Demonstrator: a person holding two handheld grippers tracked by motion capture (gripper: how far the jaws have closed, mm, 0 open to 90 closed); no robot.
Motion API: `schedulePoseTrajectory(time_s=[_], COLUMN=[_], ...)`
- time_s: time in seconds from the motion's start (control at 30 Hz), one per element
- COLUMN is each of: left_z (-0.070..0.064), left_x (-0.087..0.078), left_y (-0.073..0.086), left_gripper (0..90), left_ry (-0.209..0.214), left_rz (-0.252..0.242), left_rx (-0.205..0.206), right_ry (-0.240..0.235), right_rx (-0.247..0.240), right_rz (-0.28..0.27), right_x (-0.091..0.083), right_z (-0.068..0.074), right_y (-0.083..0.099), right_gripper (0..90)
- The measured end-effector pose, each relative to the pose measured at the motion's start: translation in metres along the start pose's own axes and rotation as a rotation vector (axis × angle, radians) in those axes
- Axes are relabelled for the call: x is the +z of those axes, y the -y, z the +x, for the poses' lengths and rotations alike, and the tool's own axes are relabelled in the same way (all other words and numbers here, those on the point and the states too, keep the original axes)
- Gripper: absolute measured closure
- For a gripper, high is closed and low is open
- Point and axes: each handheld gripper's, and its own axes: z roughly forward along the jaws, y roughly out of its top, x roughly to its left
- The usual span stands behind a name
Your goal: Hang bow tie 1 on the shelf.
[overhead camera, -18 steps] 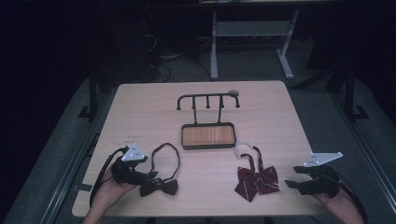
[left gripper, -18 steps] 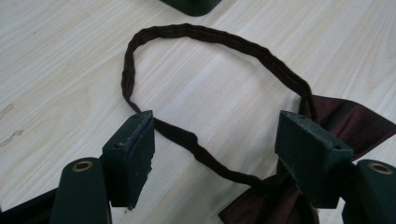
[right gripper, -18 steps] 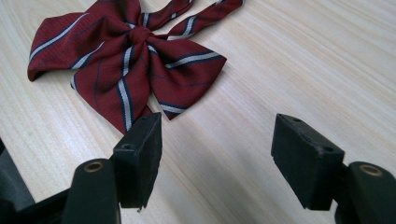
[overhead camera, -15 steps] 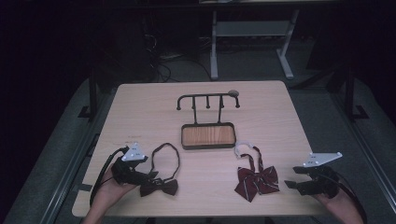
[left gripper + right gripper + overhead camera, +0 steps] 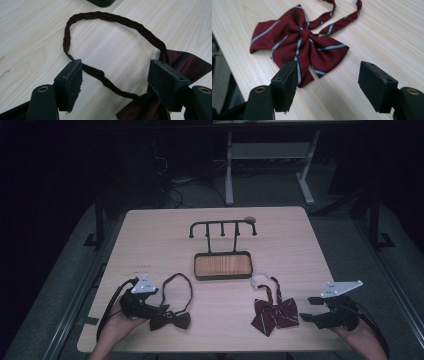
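Bow ties lie on the pale wooden surface (image 5: 150, 235), one on each side of the black hook stand (image 5: 222, 251), whose wood-lined tray sits near the middle of the surface. The dark bow tie (image 5: 170, 320) rests toward the person's side of that stand and off to its left, its thin neck band curving away from the knot in a closed loop that ends just short of the stand's tray. The striped red bow tie (image 5: 273, 314) lies on the stand's other side, equally near the person's edge, its two narrow striped straps running up toward the tray.

The left hand-held gripper (image 5: 152, 309) is low over the dark bow tie, jaws spread wide — in the left gripper view the left hand-held gripper (image 5: 115, 75) straddles the neck band (image 5: 105, 80), which crosses the gap between the jaws without either pad pressing on it; the dark bow tie (image 5: 140, 110) spreads out under and beside the right-hand jaw. Nothing is clamped.

The right hand-held gripper (image 5: 306, 309) hovers farther from the stand than the striped tie, just beside its outer wing, also released. In the right gripper view the right hand-held gripper (image 5: 327, 80) has its jaws well apart, the striped red bow tie (image 5: 299, 47) lying flat ahead — one lower tail reaches toward the left-hand jaw.
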Motion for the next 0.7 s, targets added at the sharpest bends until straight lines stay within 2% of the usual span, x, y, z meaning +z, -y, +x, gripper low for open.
schedulePoseTrajectory(time_s=[0.17, 0.2, 0.3, 0.47, 0.57, 0.7], left_z=[-0.001, -0.001, -0.001, 0.0, 0.0, 0.0], left_x=[-0.003, -0.003, -0.003, -0.002, -0.002, -0.002], left_y=[-0.001, -0.001, -0.001, -0.001, -0.002, -0.001], left_gripper=[28.1, 28.1, 28.0, 27.8, 27.8, 27.9], left_ry=[0.013, 0.011, 0.012, 0.017, 0.018, 0.015], left_rz=[-0.023, -0.024, -0.026, -0.021, -0.022, -0.021], left_rx=[-0.013, -0.01, -0.01, -0.008, -0.004, -0.004], right_ry=[-0.014, -0.02, -0.025, -0.037, -0.045, -0.042], right_rx=[-0.025, -0.039, -0.031, -0.076, -0.075, -0.099], right_rz=[0.005, 0.004, 0.014, 0.04, 0.044, 0.063], right_x=[-0.001, -0.001, 0.0, 0.004, 0.004, 0.006], right_z=[0.004, 0.005, 0.008, 0.014, 0.016, 0.019], right_y=[-0.013, -0.016, -0.023, -0.04, -0.045, -0.054], right_gripper=[30.3, 30.2, 29.6, 29.1, 28.7, 28.6])
